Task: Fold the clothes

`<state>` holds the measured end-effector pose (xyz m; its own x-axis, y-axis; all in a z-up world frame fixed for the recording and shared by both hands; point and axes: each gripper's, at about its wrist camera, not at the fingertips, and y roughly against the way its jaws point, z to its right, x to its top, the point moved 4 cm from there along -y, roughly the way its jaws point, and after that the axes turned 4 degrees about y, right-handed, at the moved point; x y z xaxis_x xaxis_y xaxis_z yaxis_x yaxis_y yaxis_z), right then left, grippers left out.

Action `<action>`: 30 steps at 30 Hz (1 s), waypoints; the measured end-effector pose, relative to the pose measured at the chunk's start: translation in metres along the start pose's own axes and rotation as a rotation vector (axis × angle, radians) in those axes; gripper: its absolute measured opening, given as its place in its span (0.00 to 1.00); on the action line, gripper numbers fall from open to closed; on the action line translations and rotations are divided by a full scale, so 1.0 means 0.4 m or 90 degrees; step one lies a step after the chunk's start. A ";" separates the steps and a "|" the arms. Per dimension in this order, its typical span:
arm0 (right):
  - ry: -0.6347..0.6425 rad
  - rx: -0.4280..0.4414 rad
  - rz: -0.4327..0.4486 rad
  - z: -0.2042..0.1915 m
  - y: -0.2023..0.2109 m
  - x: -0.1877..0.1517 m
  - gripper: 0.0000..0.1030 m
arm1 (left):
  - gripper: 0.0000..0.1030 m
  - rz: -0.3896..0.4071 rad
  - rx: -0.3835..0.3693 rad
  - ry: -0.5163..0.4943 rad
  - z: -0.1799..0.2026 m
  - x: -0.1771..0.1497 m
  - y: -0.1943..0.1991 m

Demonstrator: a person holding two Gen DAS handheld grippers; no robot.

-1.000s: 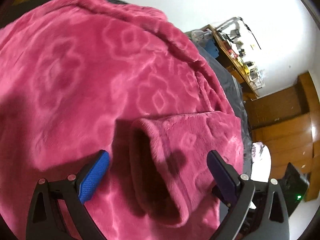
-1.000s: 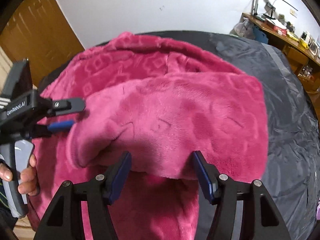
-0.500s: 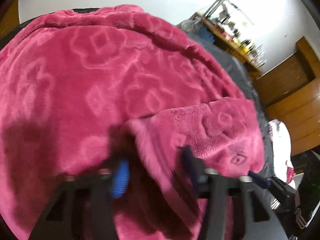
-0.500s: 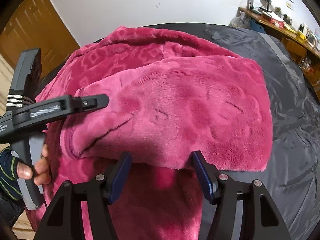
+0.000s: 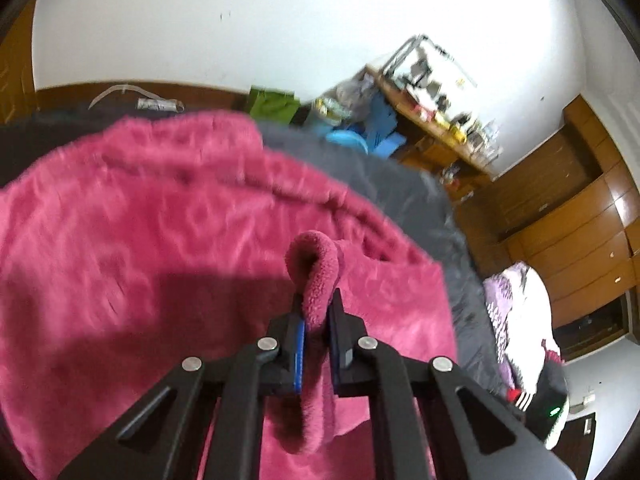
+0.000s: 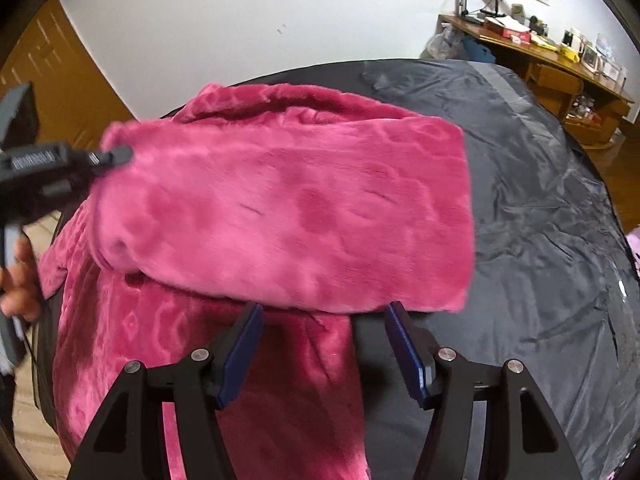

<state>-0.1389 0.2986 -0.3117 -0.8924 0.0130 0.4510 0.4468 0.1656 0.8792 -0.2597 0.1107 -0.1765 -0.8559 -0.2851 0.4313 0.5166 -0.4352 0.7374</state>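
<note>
A fluffy pink garment [image 5: 160, 248] with a raised pattern lies spread on a dark grey cover [image 6: 540, 200]. My left gripper [image 5: 316, 304] is shut on the end of its folded-over sleeve [image 5: 318, 276], a fold of plush bulging up between the blue pads. In the right wrist view the same sleeve [image 6: 300, 216] lies across the garment body [image 6: 160, 340], and the left gripper [image 6: 116, 156] grips its left end, held by a hand [image 6: 20, 280]. My right gripper [image 6: 324, 320] is open at the sleeve's near edge, nothing between its fingers.
The grey cover [image 5: 400, 184] stretches to the right of the garment. A cluttered wooden desk [image 6: 532, 52] stands at the back right, wooden cabinets [image 5: 580, 220] at the right. A white and purple cloth [image 5: 516, 312] lies past the cover's edge.
My left gripper went from wide open around the sleeve cuff to shut on it and has lifted it. The right gripper stayed open by the sleeve's near edge.
</note>
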 end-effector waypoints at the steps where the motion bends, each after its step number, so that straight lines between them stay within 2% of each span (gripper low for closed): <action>1: -0.001 -0.003 0.001 0.001 0.002 0.001 0.63 | 0.10 0.013 0.003 0.002 -0.001 0.020 0.025; 7: -0.011 -0.016 0.000 0.002 0.000 0.009 0.63 | 0.10 0.079 0.037 0.029 -0.064 0.107 0.176; 11: -0.003 -0.028 -0.004 -0.012 -0.012 0.020 0.63 | 0.10 0.103 0.059 0.049 -0.139 0.122 0.251; 20: 0.039 -0.064 -0.013 -0.049 -0.055 0.072 0.63 | 0.10 0.114 0.128 0.162 -0.403 0.094 0.337; 25: 0.053 -0.070 -0.018 -0.068 -0.087 0.106 0.63 | 0.10 0.102 0.151 0.201 -0.498 0.072 0.348; 30: 0.073 -0.055 -0.020 -0.103 -0.120 0.144 0.63 | 0.11 0.079 0.151 0.211 -0.527 0.061 0.319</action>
<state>-0.2093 0.2507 -0.3216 -0.8952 -0.1052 0.4331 0.4267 0.0784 0.9010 -0.2100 -0.1317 -0.1814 -0.7140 -0.5991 0.3623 0.5627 -0.1831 0.8061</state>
